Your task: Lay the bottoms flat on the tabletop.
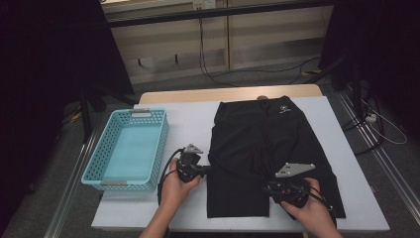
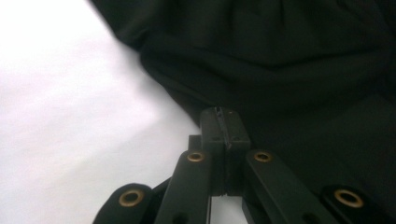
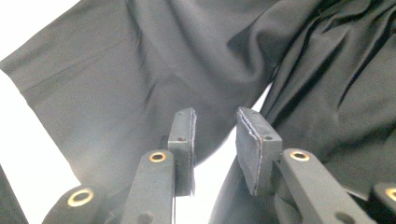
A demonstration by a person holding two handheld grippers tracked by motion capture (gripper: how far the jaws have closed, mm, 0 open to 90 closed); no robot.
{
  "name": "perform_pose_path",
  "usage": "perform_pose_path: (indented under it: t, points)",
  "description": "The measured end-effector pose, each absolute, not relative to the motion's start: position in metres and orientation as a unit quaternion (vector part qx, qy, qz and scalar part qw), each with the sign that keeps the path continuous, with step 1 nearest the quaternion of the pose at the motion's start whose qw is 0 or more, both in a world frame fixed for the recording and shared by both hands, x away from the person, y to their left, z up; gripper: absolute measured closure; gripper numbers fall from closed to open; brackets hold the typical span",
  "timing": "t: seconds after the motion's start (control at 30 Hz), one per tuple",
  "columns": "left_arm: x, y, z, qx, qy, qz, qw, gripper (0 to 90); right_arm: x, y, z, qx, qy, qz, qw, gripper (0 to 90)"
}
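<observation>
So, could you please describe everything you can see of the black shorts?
The black shorts lie spread flat on the white table, waistband at the far edge with a small pale logo, both legs pointing toward the person. The fabric looks thin, smooth and softly creased. The left gripper is shut at the left leg's edge; the right gripper stands open over the gap between the legs.

Entry, my left gripper (image 2: 223, 126): jaws pressed together at the black garment's (image 2: 280, 60) edge; white tabletop (image 2: 70, 116) lies left of it.

Turquoise basket (image 1: 106, 153) left on white table (image 1: 188, 124) — cables on floor (image 1: 223, 77).
</observation>
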State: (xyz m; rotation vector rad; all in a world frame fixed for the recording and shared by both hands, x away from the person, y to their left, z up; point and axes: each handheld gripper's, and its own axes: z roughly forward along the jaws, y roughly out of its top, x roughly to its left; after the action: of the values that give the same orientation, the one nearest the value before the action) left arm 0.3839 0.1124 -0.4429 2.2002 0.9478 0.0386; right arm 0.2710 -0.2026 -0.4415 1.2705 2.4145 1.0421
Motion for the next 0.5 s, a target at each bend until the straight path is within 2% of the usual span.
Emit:
perform_pose_path:
  t: [0.37, 0.47, 0.5]
  points:
    - [0.387, 0.120, -0.443, 0.852, 0.365, 0.011, 0.376, 90.0, 0.270, -0.191, -0.448, 0.427, 0.829, 0.351, 0.089, 68.4]
    - [0.388, 0.120, -0.444, 0.851, 0.364, 0.012, 0.379, 90.0, 0.272, -0.186, -0.449, 0.430, 0.830, 0.343, 0.096, 71.4]
    - [0.388, 0.120, -0.444, 0.851, 0.365, 0.011, 0.378, 90.0, 0.272, -0.185, -0.449, 0.430, 0.829, 0.344, 0.097, 75.1]
